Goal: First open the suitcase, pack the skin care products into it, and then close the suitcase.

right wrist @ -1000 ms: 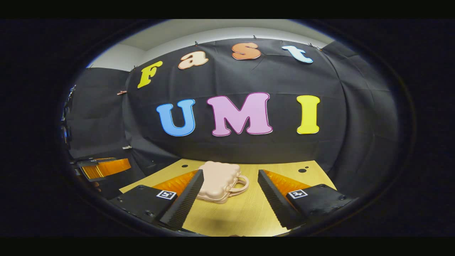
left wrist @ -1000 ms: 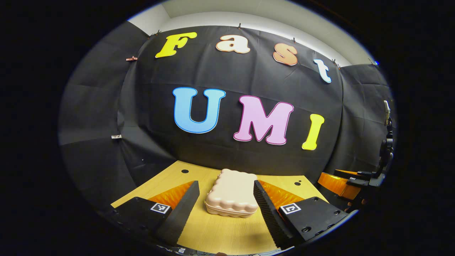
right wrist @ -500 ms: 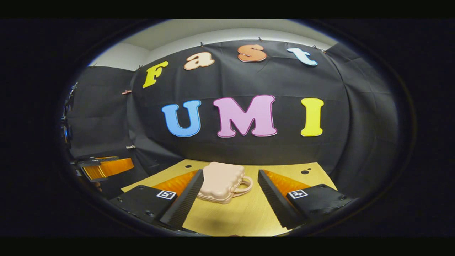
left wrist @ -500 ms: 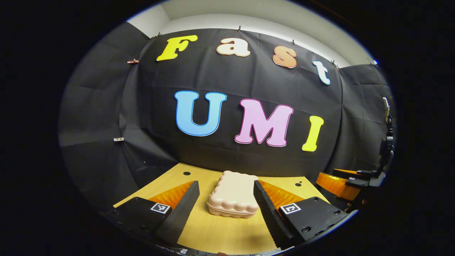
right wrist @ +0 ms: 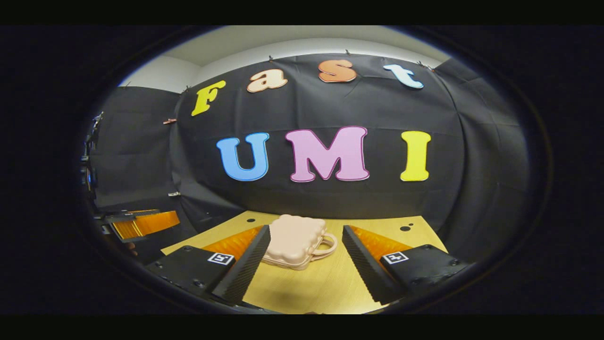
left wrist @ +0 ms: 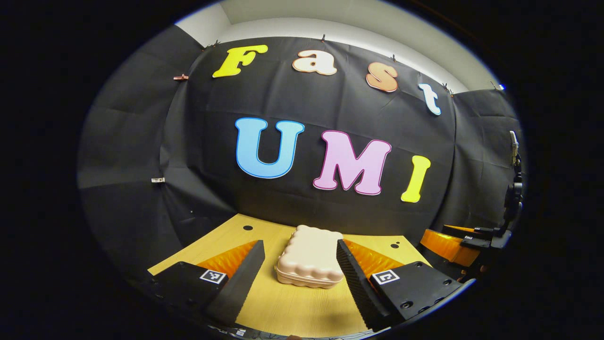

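Left gripper [left wrist: 297,283]: fingers spread wide, pinching nothing, hovering over the near part of the table; seen again at the far left edge of the right gripper view [right wrist: 137,223].
Table [left wrist: 292,307]: light wood, running back to the black cloth wall.
Suitcase [left wrist: 310,257]: small, pale pink, lid down, lying flat mid-table; framed in the gap between the left gripper's fingers, touched by neither.
Handle [right wrist: 324,245]: looped, on the suitcase's right side.
Right gripper [right wrist: 302,276]: fingers spread, holding nothing, suitcase [right wrist: 295,241] ahead, left of centre; also at the far right of the left gripper view [left wrist: 453,243].
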The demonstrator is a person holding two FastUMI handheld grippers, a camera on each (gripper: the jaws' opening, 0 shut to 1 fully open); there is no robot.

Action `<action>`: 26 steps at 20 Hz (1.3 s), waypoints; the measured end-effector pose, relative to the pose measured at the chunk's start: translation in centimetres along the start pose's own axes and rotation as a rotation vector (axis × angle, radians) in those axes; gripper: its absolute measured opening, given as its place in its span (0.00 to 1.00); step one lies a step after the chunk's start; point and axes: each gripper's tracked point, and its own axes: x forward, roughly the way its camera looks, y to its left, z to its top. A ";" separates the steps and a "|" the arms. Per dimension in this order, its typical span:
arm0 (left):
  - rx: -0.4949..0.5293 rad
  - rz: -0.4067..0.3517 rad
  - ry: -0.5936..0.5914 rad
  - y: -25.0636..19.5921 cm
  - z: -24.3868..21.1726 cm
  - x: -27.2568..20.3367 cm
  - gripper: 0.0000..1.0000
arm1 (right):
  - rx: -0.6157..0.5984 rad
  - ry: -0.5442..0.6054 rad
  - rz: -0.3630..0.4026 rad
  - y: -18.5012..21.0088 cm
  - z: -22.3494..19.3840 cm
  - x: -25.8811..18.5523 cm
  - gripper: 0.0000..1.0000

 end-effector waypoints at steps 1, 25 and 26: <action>-0.003 -0.004 -0.003 -0.1 0.1 0.0 0.96 | -0.003 0.001 0.001 0.1 0.0 -0.1 0.98; 0.005 -0.022 -0.002 -0.4 0.3 1.1 0.96 | -0.001 0.003 -0.001 -0.5 0.6 0.5 0.97; 0.007 -0.027 0.000 -0.6 0.2 1.2 0.96 | -0.004 0.003 -0.001 -0.6 0.6 0.6 0.97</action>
